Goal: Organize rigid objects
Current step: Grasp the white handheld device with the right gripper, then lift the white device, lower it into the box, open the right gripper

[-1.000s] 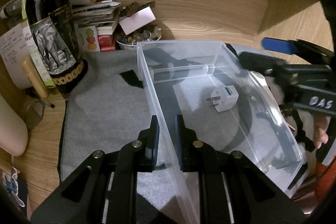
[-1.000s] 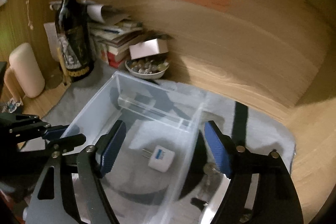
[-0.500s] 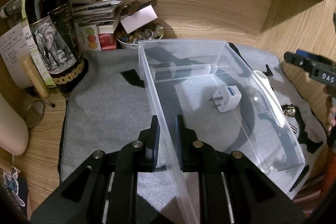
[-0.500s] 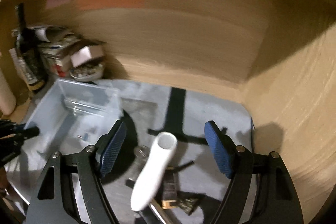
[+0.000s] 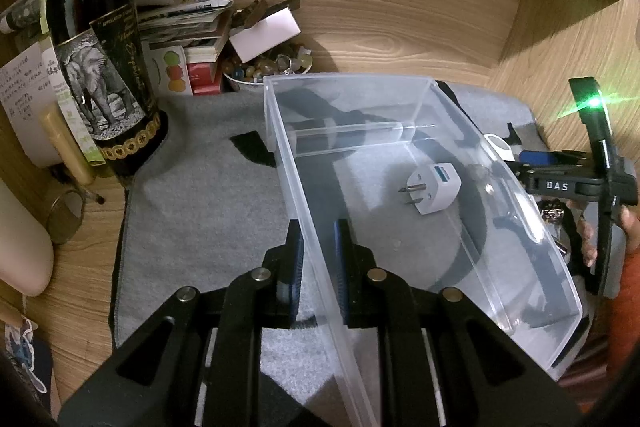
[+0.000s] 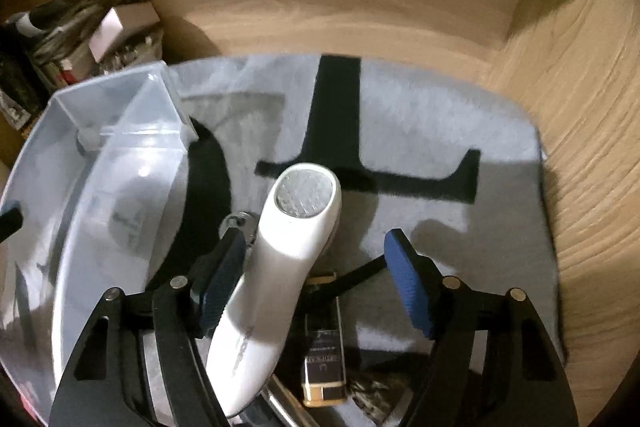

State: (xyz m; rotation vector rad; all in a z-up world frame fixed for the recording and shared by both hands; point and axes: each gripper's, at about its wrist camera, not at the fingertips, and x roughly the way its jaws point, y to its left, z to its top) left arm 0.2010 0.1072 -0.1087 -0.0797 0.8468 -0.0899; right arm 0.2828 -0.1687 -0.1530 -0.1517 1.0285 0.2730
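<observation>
Clear bin (image 5: 400,163) wall clamped by left tongs (image 5: 318,255) — right tongs (image 6: 316,279) closing round white device (image 6: 280,267)

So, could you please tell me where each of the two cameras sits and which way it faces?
Left wrist: on the left gripper, looking down along its jaws, shut on the near wall of the clear bin; the right gripper and a hand show at right.
Right wrist: on the right gripper, looking down; its jaws have just been closing and straddle the white handheld device without gripping it.
Shared: the bin, the grey mat, the wooden wall.
</observation>
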